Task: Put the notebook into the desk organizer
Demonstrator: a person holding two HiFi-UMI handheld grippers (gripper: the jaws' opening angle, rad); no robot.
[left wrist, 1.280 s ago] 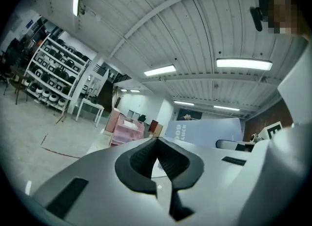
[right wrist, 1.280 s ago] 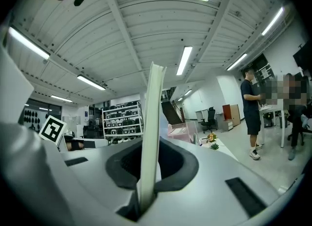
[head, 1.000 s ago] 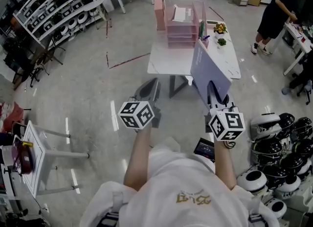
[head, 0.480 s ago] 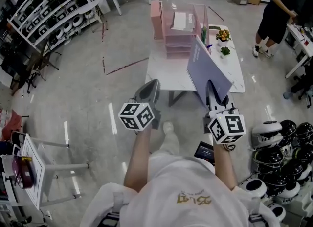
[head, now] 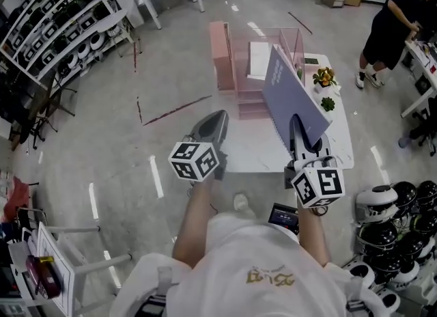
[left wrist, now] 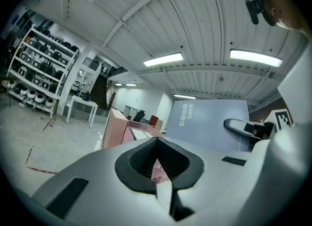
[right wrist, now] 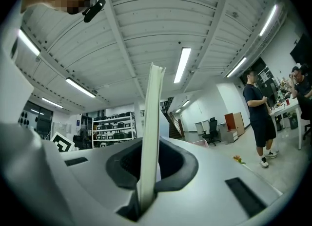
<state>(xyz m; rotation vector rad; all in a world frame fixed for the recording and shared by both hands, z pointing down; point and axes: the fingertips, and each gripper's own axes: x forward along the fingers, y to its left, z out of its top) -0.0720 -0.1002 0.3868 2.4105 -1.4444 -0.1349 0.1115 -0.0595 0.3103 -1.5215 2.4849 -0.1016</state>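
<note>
A pale lavender spiral notebook (head: 293, 97) stands tilted on edge in my right gripper (head: 298, 128), which is shut on its lower edge. It hangs over the white table (head: 341, 146), just right of the pink see-through desk organizer (head: 263, 70). In the right gripper view the notebook (right wrist: 151, 132) shows edge-on, clamped in the right gripper (right wrist: 147, 174). My left gripper (head: 217, 121) is shut and empty, held over the table's near left corner. The left gripper view looks past the left gripper (left wrist: 157, 144) at the organizer (left wrist: 117, 130) and the notebook's cover (left wrist: 209, 122).
Two small potted plants (head: 325, 80) sit on the table right of the organizer. A person in dark clothes (head: 388, 22) stands at the far right. Helmets (head: 403, 213) are piled on the floor at right. Shelving with helmets (head: 48, 22) lines the far left.
I have walked up to the table, so it and the organizer are nearer. The notebook, still in the right gripper, has come forward next to the organizer. The left gripper stays shut.
</note>
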